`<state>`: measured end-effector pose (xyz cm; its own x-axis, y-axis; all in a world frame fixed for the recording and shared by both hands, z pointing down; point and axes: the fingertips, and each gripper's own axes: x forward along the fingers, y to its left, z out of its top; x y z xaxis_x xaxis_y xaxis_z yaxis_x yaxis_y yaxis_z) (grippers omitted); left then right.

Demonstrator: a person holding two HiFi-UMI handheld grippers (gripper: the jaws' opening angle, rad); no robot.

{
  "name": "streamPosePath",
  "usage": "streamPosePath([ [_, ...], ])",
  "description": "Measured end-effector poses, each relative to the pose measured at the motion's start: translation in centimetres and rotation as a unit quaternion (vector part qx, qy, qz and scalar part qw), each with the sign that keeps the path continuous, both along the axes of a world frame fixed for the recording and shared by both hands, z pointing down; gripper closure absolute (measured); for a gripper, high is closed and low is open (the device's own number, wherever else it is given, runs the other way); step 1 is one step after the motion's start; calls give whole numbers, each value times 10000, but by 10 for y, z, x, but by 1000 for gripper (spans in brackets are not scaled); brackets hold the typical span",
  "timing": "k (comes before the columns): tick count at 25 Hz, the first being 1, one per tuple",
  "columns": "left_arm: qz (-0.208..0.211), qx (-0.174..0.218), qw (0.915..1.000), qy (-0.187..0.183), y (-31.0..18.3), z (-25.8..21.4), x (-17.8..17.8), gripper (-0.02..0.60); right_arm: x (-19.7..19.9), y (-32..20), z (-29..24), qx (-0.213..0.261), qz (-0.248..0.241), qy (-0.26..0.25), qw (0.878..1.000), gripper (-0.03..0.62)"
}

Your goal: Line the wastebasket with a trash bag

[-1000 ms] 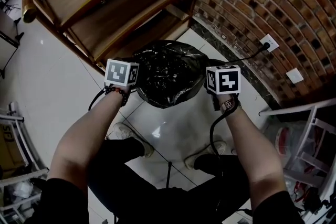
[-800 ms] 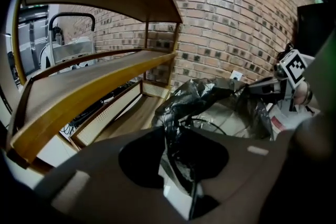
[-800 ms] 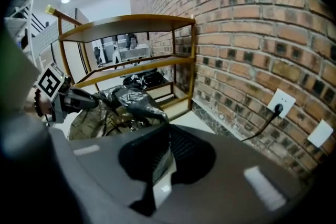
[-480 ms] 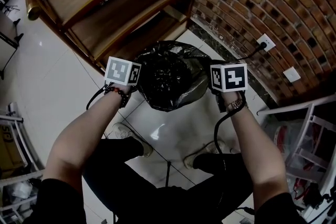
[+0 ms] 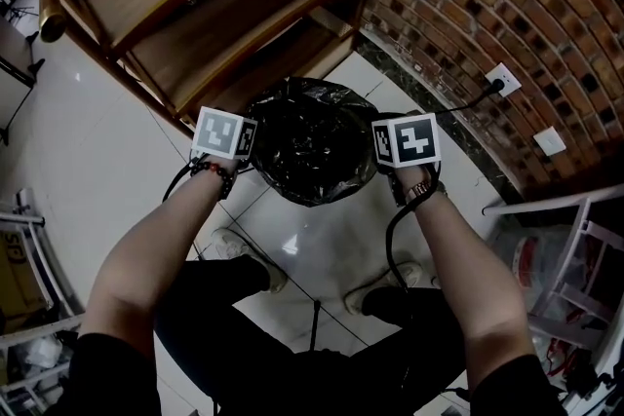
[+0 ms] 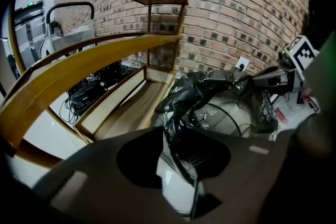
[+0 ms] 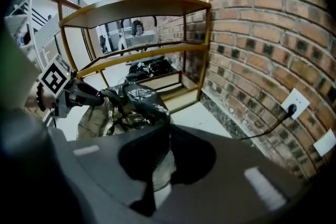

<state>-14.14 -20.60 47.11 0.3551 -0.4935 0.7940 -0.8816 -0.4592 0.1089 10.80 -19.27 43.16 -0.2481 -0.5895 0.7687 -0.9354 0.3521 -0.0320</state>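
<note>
Brick wall (image 7: 262,34) behind; right gripper (image 7: 160,136) jaws pinch the trash bag (image 7: 131,102).

The plastic trash bag (image 5: 314,136) is glossy black. The brick wall (image 5: 507,5) mixes red-brown and dark bricks; the wooden shelf (image 5: 214,5) is honey-brown, the tiled floor (image 5: 97,161) white.

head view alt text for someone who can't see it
A black bag is spread open over white tiles beside a wooden shelf. The right gripper is shut on its rim; the left gripper, film between its jaws, has just been opening them.
</note>
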Motion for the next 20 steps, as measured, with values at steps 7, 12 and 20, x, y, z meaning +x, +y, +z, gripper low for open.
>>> streamPosePath([
  [7, 196, -168, 9997, 16, -4, 23, 17, 459, 18, -12, 20, -9, 245, 34, 9997, 592],
  [12, 3, -47, 10000, -77, -12, 22, 7, 459, 20, -26, 25, 186, 335, -39, 9993, 592],
  [20, 97, -370, 9993, 12, -11, 43, 6, 442, 22, -31, 53, -72, 344, -11, 9994, 591],
])
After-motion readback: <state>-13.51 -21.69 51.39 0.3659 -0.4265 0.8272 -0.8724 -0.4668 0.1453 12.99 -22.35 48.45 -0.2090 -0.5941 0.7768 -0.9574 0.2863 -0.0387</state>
